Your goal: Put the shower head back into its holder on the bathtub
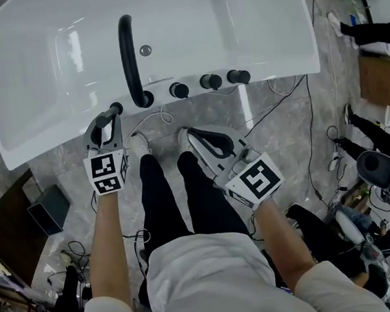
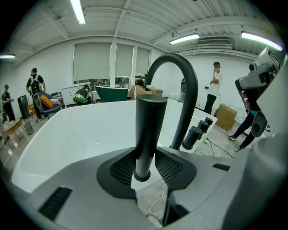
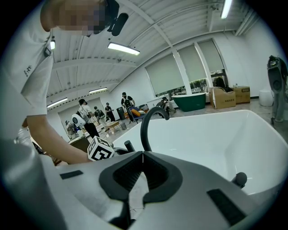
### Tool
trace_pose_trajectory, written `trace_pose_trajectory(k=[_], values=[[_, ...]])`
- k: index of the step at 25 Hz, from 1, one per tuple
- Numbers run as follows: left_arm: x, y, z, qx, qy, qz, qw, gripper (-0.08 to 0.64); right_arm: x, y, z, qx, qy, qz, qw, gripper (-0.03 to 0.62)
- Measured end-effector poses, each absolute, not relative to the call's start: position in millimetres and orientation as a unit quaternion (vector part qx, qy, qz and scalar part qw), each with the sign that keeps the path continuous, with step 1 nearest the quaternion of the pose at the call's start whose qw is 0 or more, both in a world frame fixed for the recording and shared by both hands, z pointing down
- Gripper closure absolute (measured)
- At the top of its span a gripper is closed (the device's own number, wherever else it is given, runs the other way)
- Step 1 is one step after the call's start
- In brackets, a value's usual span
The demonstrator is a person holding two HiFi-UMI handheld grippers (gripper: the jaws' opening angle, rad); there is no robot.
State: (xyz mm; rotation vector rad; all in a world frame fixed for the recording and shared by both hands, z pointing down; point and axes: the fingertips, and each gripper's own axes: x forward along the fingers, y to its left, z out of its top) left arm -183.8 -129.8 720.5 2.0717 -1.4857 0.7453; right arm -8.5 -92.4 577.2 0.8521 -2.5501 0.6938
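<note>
Floor: grey, stone-patterned, and I see it across the middle and right of the head view. A white bathtub stands on it and fills the upper frame. On the tub's near rim I log a black arched spout left of centre, with three black knobs in a row to its right. Lying on the floor:
- a black cable, right of centre
- a white cable, just below the rim
- a cardboard box, right edge
- a dark grey box, left edge

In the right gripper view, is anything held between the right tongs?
No, the right tongs meet tip to tip with nothing between them.
</note>
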Motion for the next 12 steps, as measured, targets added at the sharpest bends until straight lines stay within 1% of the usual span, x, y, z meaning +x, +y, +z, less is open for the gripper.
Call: trace_pose_trajectory(k=[12], values=[[-184, -128, 723, 0.756, -0.539, 0.281, 0.243, 0.422, -18, -89, 570, 0.293, -0.908, 0.240, 0.179, 0.575]])
